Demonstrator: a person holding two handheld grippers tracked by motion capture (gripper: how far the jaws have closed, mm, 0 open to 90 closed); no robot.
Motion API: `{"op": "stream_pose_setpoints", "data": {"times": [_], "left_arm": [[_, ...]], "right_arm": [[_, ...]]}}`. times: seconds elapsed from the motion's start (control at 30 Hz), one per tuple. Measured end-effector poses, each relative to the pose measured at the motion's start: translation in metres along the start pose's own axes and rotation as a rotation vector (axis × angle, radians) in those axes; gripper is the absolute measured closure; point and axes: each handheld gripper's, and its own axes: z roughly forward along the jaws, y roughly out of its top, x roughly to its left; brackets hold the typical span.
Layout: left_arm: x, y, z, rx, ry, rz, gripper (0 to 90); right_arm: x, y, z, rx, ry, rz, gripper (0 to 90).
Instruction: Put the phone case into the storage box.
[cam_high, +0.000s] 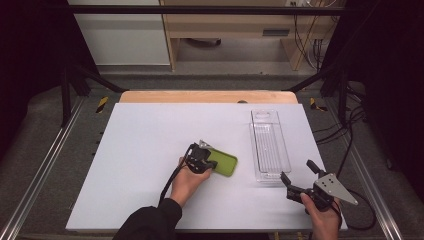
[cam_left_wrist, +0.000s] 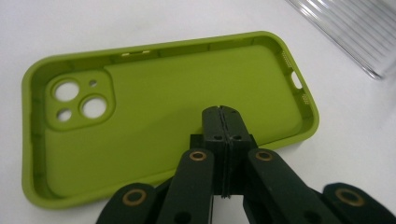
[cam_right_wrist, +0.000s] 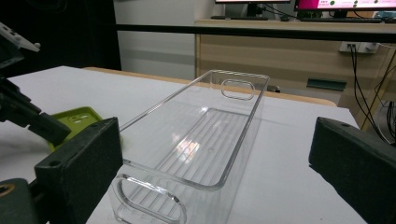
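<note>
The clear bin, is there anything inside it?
Empty. Through the clear bin you see just its ribbed bottom; the green case lies outside it on the table.

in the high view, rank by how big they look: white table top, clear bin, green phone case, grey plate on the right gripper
1. white table top
2. clear bin
3. green phone case
4. grey plate, looking close to the case in size, so the last two are unsure.

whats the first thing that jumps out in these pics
The bright green phone case stands out against the white table, lying open side up near the middle, with the shut left tool over its near edge. To its right a clear bin stands lengthwise, and the right tool waits open just short of its near end.
</note>
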Motion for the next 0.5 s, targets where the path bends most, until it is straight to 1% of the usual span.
{"op": "stream_pose_setpoints", "data": {"times": [0.03,0.07,0.1,0.17,0.3,0.33,0.37,0.5], "left_arm": [[0.000,0.000,0.000,0.000,0.000,0.000,90.0],[-0.002,-0.003,-0.002,0.004,-0.008,0.001,90.0],[-0.005,-0.008,-0.006,0.003,-0.008,0.015,90.0],[-0.007,-0.011,-0.008,0.008,-0.011,0.020,90.0],[-0.017,-0.022,-0.015,0.013,-0.031,0.029,90.0],[-0.022,-0.027,-0.018,0.018,-0.037,0.043,90.0],[-0.022,-0.027,-0.018,0.018,-0.037,0.043,90.0],[-0.031,-0.036,-0.025,0.028,-0.044,0.060,90.0]], "right_arm": [[0.000,0.000,0.000,0.000,0.000,0.000,3.1],[0.000,0.000,0.000,0.000,0.000,0.001,3.1],[0.000,0.000,0.000,0.001,-0.001,-0.001,3.1],[0.000,0.000,0.000,0.002,0.000,-0.001,3.1],[0.001,0.000,0.000,0.004,0.001,-0.006,3.0],[0.002,0.000,0.000,0.004,0.003,-0.007,3.0],[0.002,0.000,0.000,0.004,0.003,-0.007,3.0],[0.002,0.000,0.000,0.006,0.003,-0.011,3.0]]}}
